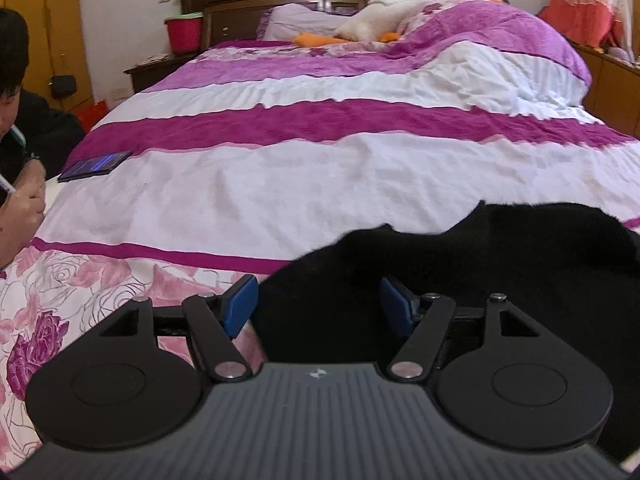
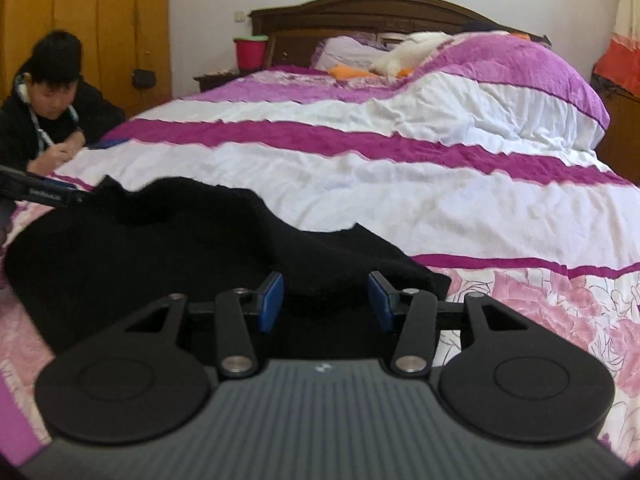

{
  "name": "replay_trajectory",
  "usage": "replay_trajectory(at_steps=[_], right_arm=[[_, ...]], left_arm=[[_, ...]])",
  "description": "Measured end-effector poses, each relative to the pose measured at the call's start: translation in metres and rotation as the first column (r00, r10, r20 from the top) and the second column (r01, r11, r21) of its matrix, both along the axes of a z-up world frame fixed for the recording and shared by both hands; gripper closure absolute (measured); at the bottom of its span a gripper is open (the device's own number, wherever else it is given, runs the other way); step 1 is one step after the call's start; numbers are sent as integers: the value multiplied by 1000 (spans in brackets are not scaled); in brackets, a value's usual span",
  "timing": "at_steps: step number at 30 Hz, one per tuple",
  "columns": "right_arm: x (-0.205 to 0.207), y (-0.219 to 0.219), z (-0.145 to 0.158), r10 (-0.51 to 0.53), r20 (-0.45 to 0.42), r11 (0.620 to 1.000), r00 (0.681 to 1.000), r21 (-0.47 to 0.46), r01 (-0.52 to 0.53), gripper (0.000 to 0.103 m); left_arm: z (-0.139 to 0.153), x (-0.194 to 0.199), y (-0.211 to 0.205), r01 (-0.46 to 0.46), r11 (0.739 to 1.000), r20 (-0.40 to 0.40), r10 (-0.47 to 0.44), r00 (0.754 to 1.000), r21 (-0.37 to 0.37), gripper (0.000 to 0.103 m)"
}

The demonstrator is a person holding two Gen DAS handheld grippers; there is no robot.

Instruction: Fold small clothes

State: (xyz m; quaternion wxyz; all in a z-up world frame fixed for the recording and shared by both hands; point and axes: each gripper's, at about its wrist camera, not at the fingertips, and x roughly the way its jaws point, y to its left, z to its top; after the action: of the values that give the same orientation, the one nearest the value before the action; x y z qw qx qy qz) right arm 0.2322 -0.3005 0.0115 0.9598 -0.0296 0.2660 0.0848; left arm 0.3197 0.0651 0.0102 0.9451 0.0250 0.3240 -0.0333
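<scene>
A black knitted garment lies rumpled on the near end of the bed. In the left wrist view my left gripper is open, its blue pads wide apart over the garment's left edge. In the right wrist view the same garment spreads to the left, and my right gripper is open with its blue pads astride the garment's right corner. The left gripper's tool shows at the far left edge, beside the garment.
The bed has a white and magenta striped cover with a rose print near me. A phone lies at the bed's left edge. A person writes at the left side. Pillows and a plush toy lie by the headboard.
</scene>
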Motion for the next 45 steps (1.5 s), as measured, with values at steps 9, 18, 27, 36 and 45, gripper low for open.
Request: replay_trajectory(at_steps=[9, 18, 27, 36, 45], right_arm=[[32, -13, -13, -136, -27, 991, 990, -11, 135, 54], [56, -23, -12, -160, -26, 987, 987, -21, 160, 54], [82, -41, -42, -252, -54, 968, 966, -8, 251, 43], [29, -37, 0, -278, -12, 955, 960, 99, 278, 43], [-44, -9, 11, -173, -24, 971, 985, 163, 175, 43]], left_arm=[[-6, 19, 15, -3, 999, -13, 3, 1000, -34, 29], [-8, 60, 3, 89, 993, -81, -95, 992, -78, 22], [-43, 74, 1, -16, 998, -68, 20, 998, 64, 9], [-3, 23, 15, 15, 1000, -82, -12, 997, 27, 9], [-2, -47, 22, 8, 1000, -83, -7, 997, 8, 9]])
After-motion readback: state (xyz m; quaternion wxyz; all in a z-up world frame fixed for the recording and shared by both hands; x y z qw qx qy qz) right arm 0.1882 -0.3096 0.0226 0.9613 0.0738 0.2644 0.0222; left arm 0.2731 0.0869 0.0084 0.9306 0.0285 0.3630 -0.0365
